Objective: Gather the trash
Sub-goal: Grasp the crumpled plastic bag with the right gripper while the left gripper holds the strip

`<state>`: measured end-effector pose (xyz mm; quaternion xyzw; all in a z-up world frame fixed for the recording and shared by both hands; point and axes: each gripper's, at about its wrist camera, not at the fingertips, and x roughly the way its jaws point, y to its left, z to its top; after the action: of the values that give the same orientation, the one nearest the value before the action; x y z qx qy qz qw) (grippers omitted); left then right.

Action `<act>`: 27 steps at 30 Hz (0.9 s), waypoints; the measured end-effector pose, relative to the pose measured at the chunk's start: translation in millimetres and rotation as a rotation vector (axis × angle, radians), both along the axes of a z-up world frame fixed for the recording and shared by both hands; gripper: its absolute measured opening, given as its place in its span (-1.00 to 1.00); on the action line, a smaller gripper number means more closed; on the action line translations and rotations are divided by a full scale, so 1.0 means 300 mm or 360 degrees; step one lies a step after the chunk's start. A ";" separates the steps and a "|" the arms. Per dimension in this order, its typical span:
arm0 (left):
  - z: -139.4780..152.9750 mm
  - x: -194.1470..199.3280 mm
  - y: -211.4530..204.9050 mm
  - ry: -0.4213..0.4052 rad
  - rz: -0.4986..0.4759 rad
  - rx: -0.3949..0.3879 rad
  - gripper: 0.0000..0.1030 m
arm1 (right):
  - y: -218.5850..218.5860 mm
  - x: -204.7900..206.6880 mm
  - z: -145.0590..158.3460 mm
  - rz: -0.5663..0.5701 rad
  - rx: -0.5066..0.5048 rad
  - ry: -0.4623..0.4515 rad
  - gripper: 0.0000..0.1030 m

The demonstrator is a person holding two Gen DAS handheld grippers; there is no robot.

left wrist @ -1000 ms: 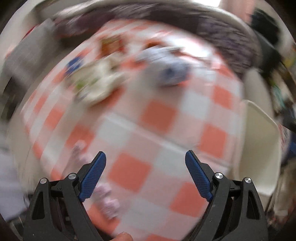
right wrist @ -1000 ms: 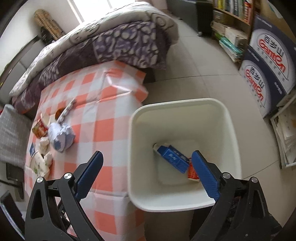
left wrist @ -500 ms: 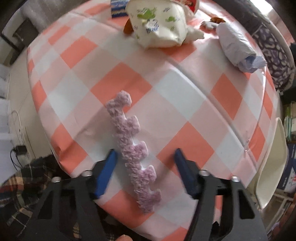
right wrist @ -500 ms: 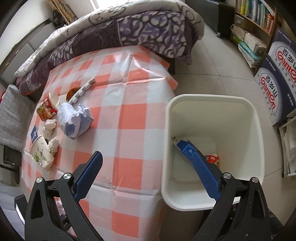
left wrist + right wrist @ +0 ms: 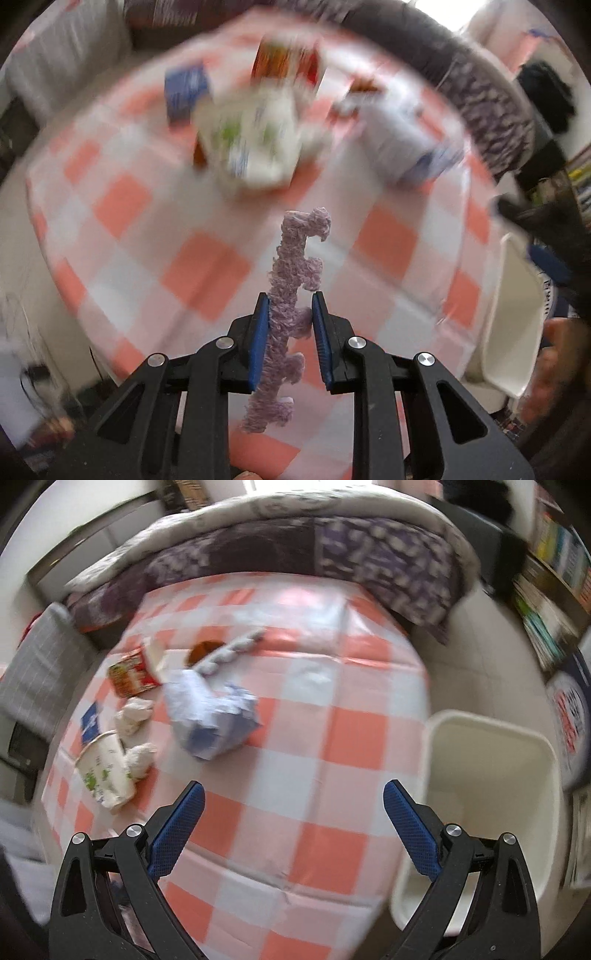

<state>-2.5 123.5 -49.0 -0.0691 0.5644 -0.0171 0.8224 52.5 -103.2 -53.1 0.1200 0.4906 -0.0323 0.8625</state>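
A fuzzy purple notched strip [image 5: 295, 254] hangs off the checked tablecloth [image 5: 207, 266], and my left gripper [image 5: 290, 295] is closing its jaws on the strip's middle, both pads pressing it. Beyond it, blurred, lie a printed paper cup [image 5: 255, 144] and a crumpled blue-white paper wad [image 5: 406, 147]. My right gripper [image 5: 293, 786] is open and holds nothing, above the table's near edge, with the white bin [image 5: 491, 775] to its right. The cup [image 5: 103, 771], the wad [image 5: 210, 720], a red packet [image 5: 131, 674] and white tissue balls [image 5: 135, 714] lie left of it.
The bin [image 5: 513, 325] stands on the floor against the table's right side. A pale fuzzy strip [image 5: 232, 651], a brown scrap [image 5: 203, 650] and a blue card [image 5: 90, 722] lie further back. A patterned quilt [image 5: 332, 550] borders the far edge; bookshelves [image 5: 546, 590] stand at right.
My left gripper went from wide open to closed around the purple strip and raised it off the cloth. My right gripper swung left, from over the bin to over the table.
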 end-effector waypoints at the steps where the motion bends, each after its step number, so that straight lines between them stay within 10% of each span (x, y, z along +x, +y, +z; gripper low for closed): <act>1: 0.059 0.005 0.015 -0.0078 -0.0010 -0.0011 -0.54 | 0.014 0.012 0.001 0.0032 -0.0007 -0.0010 0.81; 9: 0.362 0.101 0.120 -0.0577 0.0069 0.0102 -0.54 | 0.141 0.134 -0.014 0.0280 -0.0129 -0.0081 0.84; 20: 0.306 0.161 0.065 -0.0501 0.0044 0.0043 -0.53 | 0.233 0.245 -0.134 0.0221 0.0002 0.0030 0.78; 23: 0.301 0.165 0.064 -0.0488 0.0035 0.0016 -0.53 | 0.240 0.257 -0.165 0.0230 0.0030 0.0104 -0.11; 27: 0.299 0.163 0.064 -0.0484 0.0040 0.0003 -0.53 | 0.239 0.244 -0.157 0.0239 0.0035 0.0077 -0.54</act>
<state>46.4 142.7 40.8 -0.0720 0.4323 -0.0167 0.8987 125.7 -31.5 -100.1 0.0914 0.5193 0.0349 0.8490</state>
